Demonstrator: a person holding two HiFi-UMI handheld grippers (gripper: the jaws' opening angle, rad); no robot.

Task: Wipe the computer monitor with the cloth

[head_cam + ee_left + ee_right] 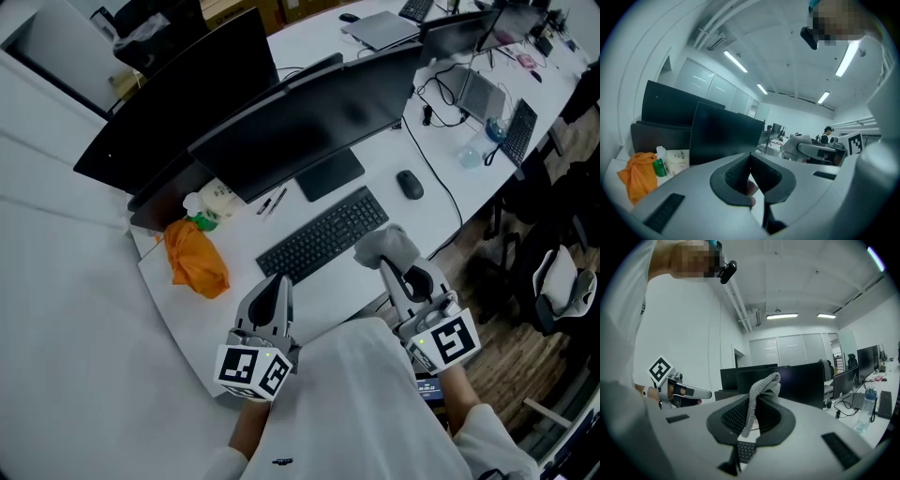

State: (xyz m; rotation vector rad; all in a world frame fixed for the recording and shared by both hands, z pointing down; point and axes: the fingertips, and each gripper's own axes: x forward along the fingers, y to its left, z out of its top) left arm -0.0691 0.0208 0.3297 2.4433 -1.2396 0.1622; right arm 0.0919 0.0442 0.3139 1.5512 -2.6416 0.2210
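The wide black computer monitor (309,131) stands at the back of the white desk (187,309), screen dark. My right gripper (386,269) is shut on a grey knitted cloth (384,244), held above the desk just right of the keyboard (323,234). In the right gripper view the cloth (761,385) sticks up from between the closed jaws, with the monitor (801,380) behind it. My left gripper (274,298) hovers near the front desk edge, shut with nothing in it. From the left gripper view the monitor (722,133) lies ahead.
An orange cloth (195,258), a green bottle (202,221) and a tissue pack (221,199) sit left of the monitor stand. A black mouse (410,184) and cables lie to the right. A second dark monitor (159,103) stands behind. A plastic bottle (865,408) stands further right.
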